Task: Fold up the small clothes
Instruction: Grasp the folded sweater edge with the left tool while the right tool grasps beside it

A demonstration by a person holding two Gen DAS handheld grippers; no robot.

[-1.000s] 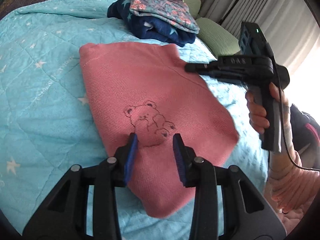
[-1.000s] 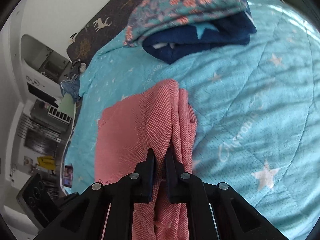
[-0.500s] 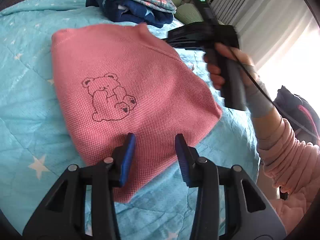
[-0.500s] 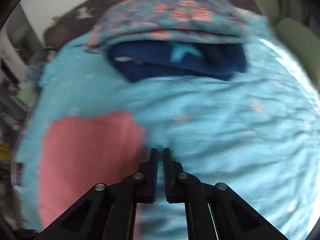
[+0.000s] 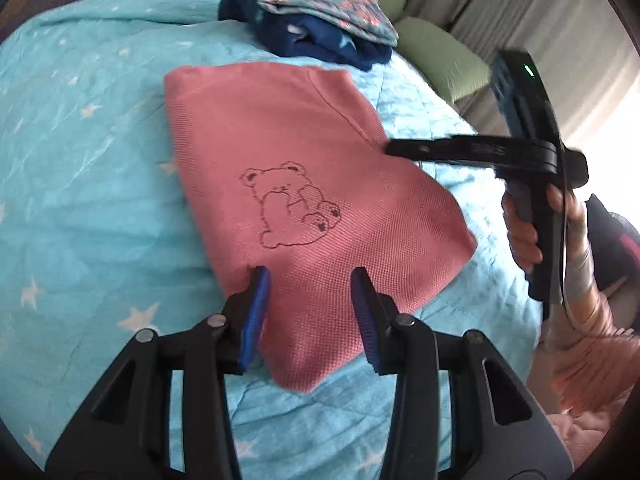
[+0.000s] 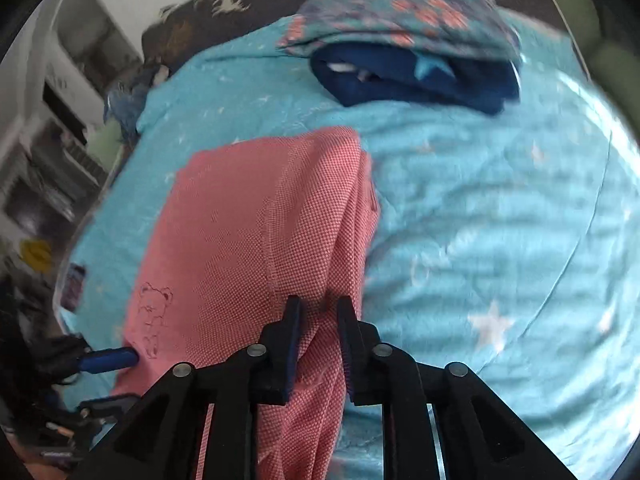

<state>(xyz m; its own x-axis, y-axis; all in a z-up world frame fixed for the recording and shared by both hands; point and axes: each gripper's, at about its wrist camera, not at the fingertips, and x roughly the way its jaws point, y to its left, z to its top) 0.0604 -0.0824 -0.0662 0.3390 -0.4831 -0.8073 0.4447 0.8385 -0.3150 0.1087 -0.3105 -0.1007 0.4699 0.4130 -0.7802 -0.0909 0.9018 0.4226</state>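
A pink knitted garment (image 5: 304,184) with a bear outline lies folded on the turquoise star bedcover (image 5: 88,184). My left gripper (image 5: 310,300) hovers open over its near edge, its blue pads apart and gripping nothing. My right gripper (image 5: 390,147), held in a hand (image 5: 524,232), points at the garment's right edge. In the right wrist view, my right gripper (image 6: 320,314) has its jaws opening, with the thick folded edge of the pink garment (image 6: 248,216) running between them. The left gripper (image 6: 108,382) shows at the lower left.
A stack of folded clothes (image 5: 320,12), floral on navy, sits at the far end of the bed (image 6: 408,40). Green cushions (image 5: 440,64) and curtains lie to the right. Shelving (image 6: 52,152) stands beyond the bed's left side. A pink sleeve (image 5: 592,352) is at the lower right.
The right gripper let go of the pink fold, shut empty over the bedcover, then came back to the garment's right edge with jaws parted. The left gripper stays over the near edge.
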